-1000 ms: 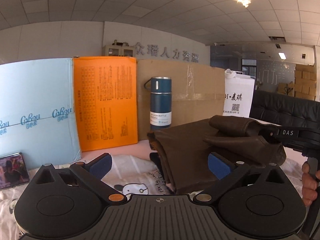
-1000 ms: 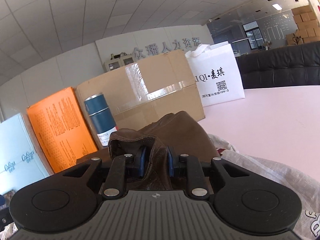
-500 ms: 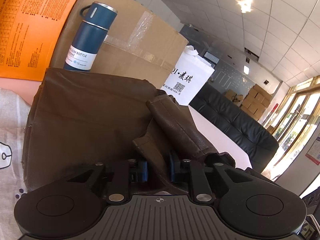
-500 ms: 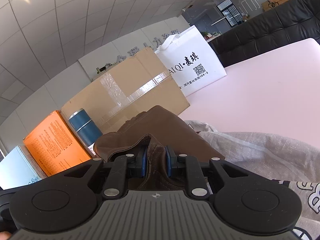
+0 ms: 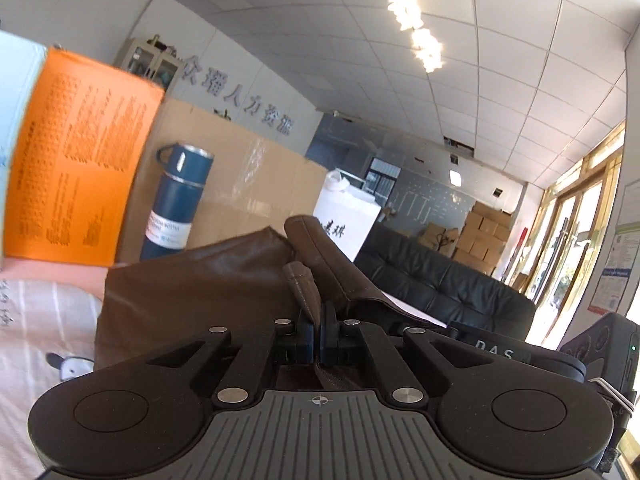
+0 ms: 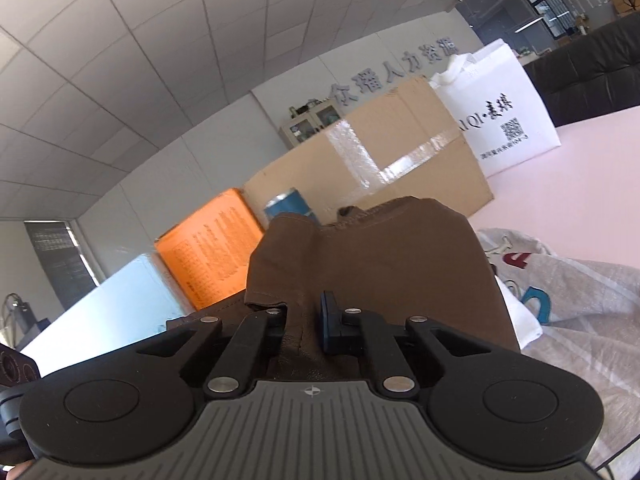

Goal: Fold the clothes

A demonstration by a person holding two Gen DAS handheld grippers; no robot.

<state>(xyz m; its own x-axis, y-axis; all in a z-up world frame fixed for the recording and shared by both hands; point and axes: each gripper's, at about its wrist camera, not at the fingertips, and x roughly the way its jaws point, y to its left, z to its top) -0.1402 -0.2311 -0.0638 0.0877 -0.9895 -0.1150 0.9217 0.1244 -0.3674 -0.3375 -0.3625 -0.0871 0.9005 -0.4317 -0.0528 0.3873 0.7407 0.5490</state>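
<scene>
A brown garment (image 5: 192,288) lies partly folded on the table, on top of a white printed cloth (image 5: 40,332). My left gripper (image 5: 319,328) is shut on a raised fold of the brown garment. My right gripper (image 6: 306,320) is shut on another edge of the same garment (image 6: 372,264), which drapes forward over its jaws. The right gripper's body (image 5: 520,356) shows at the lower right of the left wrist view.
A blue flask (image 5: 176,204), an orange box (image 5: 76,168), a cardboard box (image 6: 396,160) and a white bag (image 6: 504,116) stand along the far side. A grey printed cloth (image 6: 580,304) lies to the right on the pink table (image 6: 592,184). A black sofa (image 5: 440,280) stands beyond.
My left gripper went from open to shut on the brown garment's fold. Both grippers have lifted and tilted, and the garment has been drawn up over the right gripper's jaws.
</scene>
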